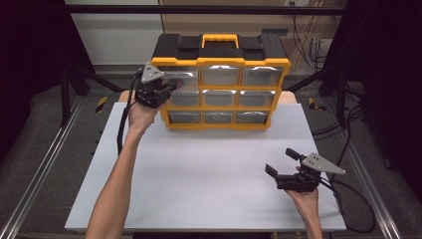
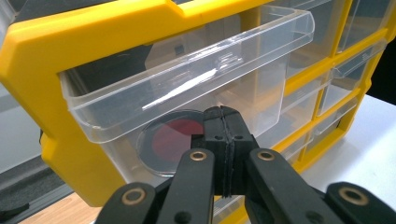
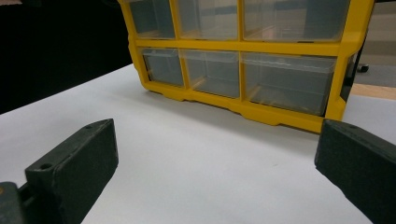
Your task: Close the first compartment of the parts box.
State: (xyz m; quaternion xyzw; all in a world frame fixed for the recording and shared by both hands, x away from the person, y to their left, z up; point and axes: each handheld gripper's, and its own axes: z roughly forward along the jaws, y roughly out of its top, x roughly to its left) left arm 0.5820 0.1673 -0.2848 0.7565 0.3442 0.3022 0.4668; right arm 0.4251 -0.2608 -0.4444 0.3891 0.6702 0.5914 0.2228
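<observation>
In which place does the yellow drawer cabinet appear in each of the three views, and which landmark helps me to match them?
High view: the yellow drawer cabinet stands at the back centre of the white table.
Left gripper view: it is seen close up across the upper picture, with its yellow frame at the left.
Right gripper view: its lower drawer rows run along the top, centre to right.
Shared landmark: the white table under it.
</observation>
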